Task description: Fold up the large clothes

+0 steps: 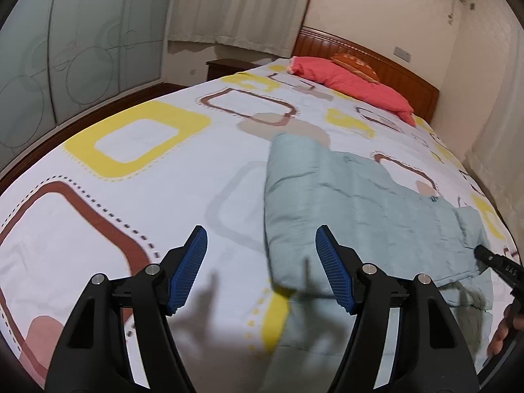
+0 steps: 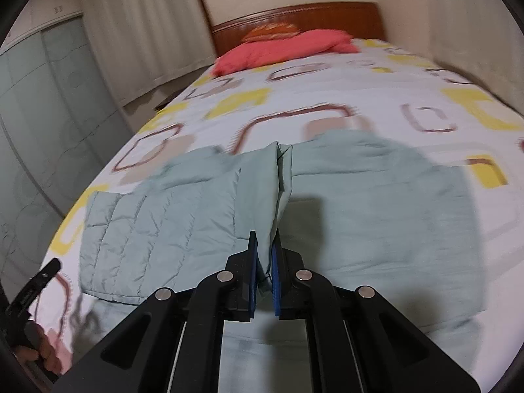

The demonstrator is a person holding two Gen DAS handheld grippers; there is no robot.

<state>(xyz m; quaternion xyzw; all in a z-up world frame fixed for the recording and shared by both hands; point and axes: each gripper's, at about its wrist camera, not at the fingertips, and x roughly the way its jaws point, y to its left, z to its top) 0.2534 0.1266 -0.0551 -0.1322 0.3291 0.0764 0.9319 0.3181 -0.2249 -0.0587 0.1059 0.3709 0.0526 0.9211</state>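
A pale green quilted jacket [image 1: 344, 196] lies on the bed, partly folded. It also fills the middle of the right wrist view [image 2: 203, 216]. My left gripper [image 1: 262, 252] is open and empty, hovering over the sheet just left of the jacket's near edge. My right gripper [image 2: 264, 258] is shut on a raised fold of the jacket's fabric and lifts it off the rest. The right gripper also shows at the right edge of the left wrist view [image 1: 488, 257]. The left gripper's black tip shows at the lower left of the right wrist view [image 2: 42, 275].
The bed sheet [image 1: 137, 137] is white with yellow and brown squares. A red pillow [image 1: 353, 85] and an orange cushion [image 1: 355, 64] lie by the wooden headboard [image 1: 393, 65]. Frosted wardrobe doors [image 1: 65, 49] and curtains [image 1: 235, 3] stand beyond the bed's left side.
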